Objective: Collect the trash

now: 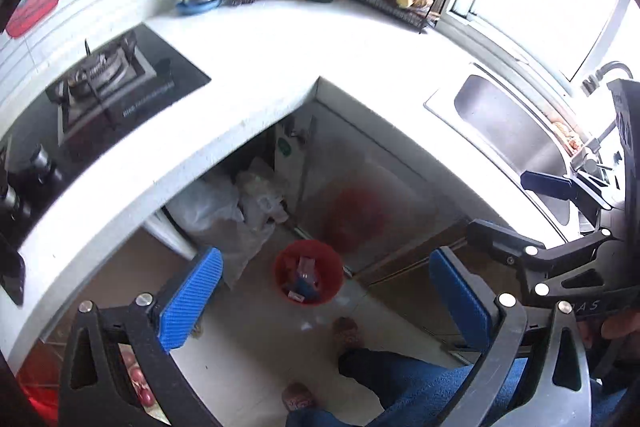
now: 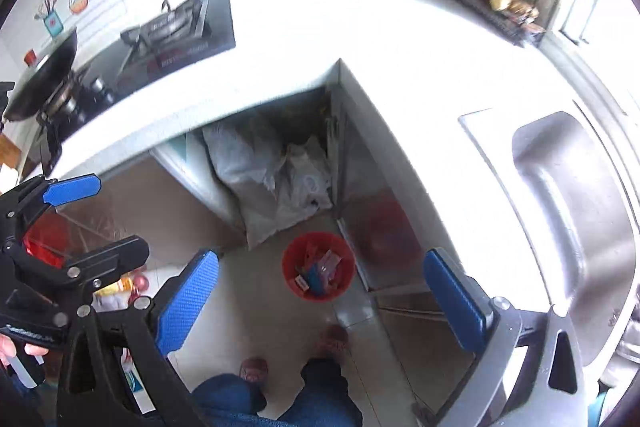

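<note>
A red bin [image 1: 308,277] stands on the floor far below, in the inner corner of the L-shaped counter, with several wrappers lying in it. My left gripper [image 1: 324,291] hangs high above it, open, its blue pads wide apart with nothing between them. My right gripper [image 2: 322,297] is also open and empty, high over the same red bin [image 2: 318,267]. Each gripper shows in the other's view: the right gripper [image 1: 520,211] at the right edge, the left gripper [image 2: 92,221] at the left edge.
A white counter [image 1: 260,75] wraps around the corner, with a gas stove [image 1: 104,83] on the left and a steel sink [image 2: 568,195] on the right. Plastic bags [image 2: 276,179] fill the space under the counter. The person's jeans and slippers [image 2: 332,341] are on the floor below.
</note>
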The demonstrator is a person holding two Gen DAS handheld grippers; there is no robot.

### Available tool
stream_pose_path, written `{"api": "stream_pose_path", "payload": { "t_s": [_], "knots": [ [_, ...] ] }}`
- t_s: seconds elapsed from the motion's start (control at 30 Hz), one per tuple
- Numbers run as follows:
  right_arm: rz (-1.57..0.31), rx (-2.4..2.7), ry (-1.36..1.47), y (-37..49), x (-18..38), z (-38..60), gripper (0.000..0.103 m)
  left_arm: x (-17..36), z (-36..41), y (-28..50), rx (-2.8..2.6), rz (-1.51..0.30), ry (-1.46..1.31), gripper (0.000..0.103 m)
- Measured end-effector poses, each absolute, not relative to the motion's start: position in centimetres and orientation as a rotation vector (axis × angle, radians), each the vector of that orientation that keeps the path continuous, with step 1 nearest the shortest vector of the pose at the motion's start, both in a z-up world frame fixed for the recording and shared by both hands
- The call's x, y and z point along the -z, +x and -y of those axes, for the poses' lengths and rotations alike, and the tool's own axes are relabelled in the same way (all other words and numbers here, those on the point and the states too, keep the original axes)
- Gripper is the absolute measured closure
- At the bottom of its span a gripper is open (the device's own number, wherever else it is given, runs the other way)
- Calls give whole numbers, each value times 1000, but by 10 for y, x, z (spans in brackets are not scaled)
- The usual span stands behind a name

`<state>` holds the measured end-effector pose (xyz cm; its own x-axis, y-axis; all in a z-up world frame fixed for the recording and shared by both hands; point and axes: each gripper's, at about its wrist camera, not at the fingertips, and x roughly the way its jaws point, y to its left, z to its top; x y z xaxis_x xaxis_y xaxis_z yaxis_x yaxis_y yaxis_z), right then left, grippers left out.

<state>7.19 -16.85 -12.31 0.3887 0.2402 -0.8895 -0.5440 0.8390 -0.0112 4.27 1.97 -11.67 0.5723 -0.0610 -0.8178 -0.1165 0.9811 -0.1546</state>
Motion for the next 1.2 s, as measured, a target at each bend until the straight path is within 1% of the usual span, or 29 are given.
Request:
{"api": "stream_pose_path", "payload": {
  "t_s": [0.3,0.6,0.87,1.2],
  "knots": [
    [-851,-348,-207,7,35,186,1,18,-17,-6,21,-766,-76,0],
    [-661,-221,-171,-56,-21,193,1,-39,1,-66,85,-620,-17,0],
    [-585,-177,-165,-89,-46,201,1,-53,9,-94,121,-585,-33,0],
    [-596,-151,-159,-101,-39,211,1,-46,30,-107,110,-592,-21,0]
  ]
}}
